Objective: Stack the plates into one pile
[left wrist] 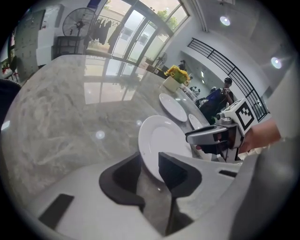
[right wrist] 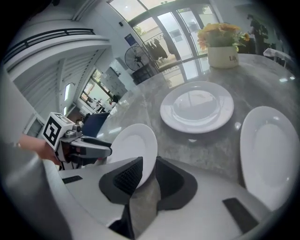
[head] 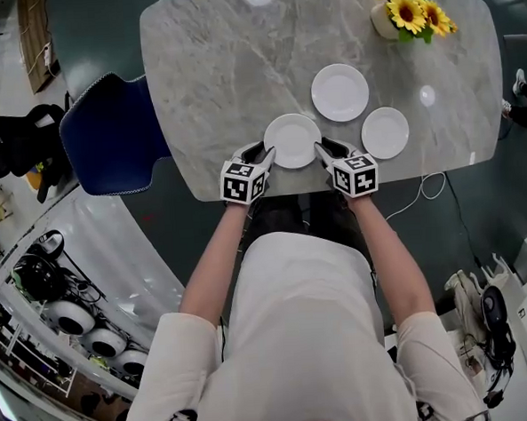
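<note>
Person is standing at the near edge of the grey marble worktop [head: 210, 66], holding a claw in each hand, both pointing down and away. The nearest plate [head: 292, 141] is sitting just inside that near edge, between the two claws. The left claw [left wrist: 147, 163] is standing apart: the plate's left rim is lying between its pads, with marble showing through the gap. The right claw [right wrist: 149, 164] is clamping the opposite rim. From both gripper views the plate is looking tilted; whether its underside is resting on the marble, I cannot tell. The larger plate [head: 340, 92] is lying flat just beyond it and to the right, with a narrow gap between their rims. The third plate [head: 385, 132] is lying right of the right claw, near the same edge, just clear of the larger plate. A pot of sunflowers [head: 385, 18] is standing at the far right corner, well apart. A broad stretch of marble is running left of the plates toward the blue chair [head: 116, 134] at the left edge.
</note>
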{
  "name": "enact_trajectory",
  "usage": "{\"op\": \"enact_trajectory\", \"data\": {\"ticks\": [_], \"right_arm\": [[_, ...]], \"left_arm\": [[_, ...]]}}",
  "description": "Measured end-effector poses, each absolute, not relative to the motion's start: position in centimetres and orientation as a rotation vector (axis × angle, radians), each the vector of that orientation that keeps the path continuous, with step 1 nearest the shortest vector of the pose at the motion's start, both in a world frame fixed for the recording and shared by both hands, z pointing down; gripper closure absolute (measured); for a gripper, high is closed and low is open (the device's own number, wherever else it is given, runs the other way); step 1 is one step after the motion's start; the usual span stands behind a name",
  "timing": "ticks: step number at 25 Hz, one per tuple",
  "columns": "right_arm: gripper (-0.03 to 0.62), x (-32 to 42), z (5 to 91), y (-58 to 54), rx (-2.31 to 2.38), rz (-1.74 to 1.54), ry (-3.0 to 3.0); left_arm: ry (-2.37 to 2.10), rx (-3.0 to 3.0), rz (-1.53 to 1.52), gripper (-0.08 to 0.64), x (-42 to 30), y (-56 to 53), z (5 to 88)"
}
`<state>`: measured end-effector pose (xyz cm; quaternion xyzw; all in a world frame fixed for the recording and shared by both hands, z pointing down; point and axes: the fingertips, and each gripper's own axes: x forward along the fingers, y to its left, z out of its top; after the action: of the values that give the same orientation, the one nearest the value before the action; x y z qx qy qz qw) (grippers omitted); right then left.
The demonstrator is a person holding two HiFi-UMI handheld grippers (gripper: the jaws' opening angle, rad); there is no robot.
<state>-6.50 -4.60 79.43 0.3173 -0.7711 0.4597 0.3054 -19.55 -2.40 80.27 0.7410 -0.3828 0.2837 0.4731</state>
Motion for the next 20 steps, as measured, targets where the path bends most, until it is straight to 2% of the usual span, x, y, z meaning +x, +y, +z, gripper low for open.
{"op": "enact_trajectory", "data": {"ticks": [6, 20], "right_arm": [[0.515, -6.3, 79.73, -5.11, 0.948, 1.292, -2.02], [0.517, -6.35, 79.55, -5.32, 1.037, 1.384, -1.992]], "left_arm": [[-1.003, 1.789, 0.653, 0.455, -19.71, -2.53, 80.36], [-1.082, 1.699, 0.664, 0.477, -19.9, -2.5, 80.54]]}}
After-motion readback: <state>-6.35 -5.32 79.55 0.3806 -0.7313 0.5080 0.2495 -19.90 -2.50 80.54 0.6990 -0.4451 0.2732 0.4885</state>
